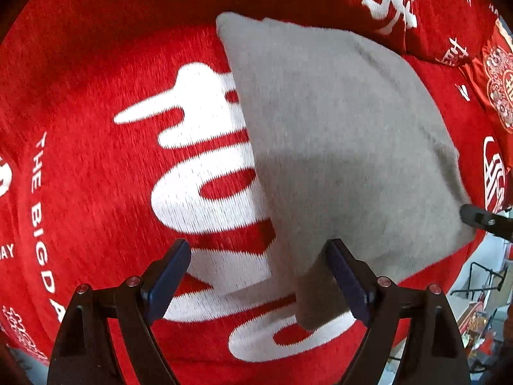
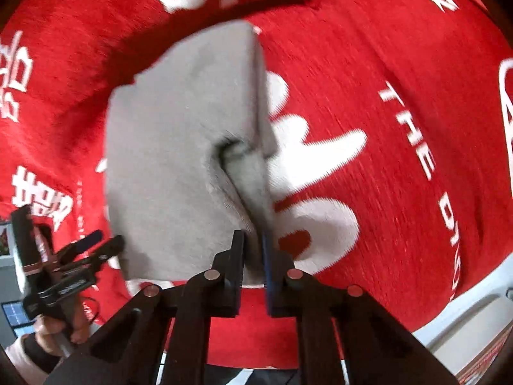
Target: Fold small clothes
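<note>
Right hand-held gripper (image 2: 253, 250) clamps grey cloth (image 2: 179, 147) edge; left (image 1: 261, 263) open beside it.

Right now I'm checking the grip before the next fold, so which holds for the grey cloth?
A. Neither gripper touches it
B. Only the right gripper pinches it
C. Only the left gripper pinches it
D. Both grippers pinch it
B: the right gripper has its jaws closed on a bunched edge of the grey cloth, while the left gripper stands wide open above it.
</note>
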Motion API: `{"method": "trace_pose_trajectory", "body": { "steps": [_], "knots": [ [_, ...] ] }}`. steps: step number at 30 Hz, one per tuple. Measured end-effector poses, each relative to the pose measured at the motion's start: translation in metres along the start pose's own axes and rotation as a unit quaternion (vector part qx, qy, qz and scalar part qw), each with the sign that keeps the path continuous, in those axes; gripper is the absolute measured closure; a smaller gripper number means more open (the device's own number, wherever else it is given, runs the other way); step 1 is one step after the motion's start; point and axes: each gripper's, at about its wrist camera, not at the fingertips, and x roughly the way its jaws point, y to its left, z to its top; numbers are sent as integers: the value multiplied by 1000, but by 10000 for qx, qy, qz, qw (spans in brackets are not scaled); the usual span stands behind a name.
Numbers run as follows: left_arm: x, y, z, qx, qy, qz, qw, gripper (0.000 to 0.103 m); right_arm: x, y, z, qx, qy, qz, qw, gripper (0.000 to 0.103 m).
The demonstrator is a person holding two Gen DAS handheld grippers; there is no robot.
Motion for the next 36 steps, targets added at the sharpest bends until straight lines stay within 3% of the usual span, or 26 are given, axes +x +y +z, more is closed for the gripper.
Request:
{"method": "trace_pose_trajectory", "body": {
  "steps": [13, 17, 19, 27, 29, 34, 36],
  "knots": [
    [-18, 2, -3, -58, -21, 39, 10000, 15, 4, -17, -14, 514, 138, -185, 9984, 91],
    [-29, 7, 0, -111, -190, 90, 9997, 15, -13, -21, -12, 693, 94, -512, 9962, 91],
    [-32, 7, 4, -114, -247, 133, 9995, 15, -22, -24, -9, 796, -17, -415, 9960, 87],
    [-30, 5, 22, -320, -309, 108, 9990, 15, -31, -23, 13, 784, -115, -129, 9968, 87],
    [-29, 5, 22, -335, -302, 115, 9989, 15, -28, -21, 16, 757, -78, -55, 9971, 83],
    [-25, -1, 28, -326, -267, 114, 9990, 15, -24, -19, 23, 726, -39, 17, 9973, 55],
    [-23, -3, 30, -313, -267, 121, 9991, 15, -26, -21, 25, 707, -54, 44, 9975, 55]
  ]
}}
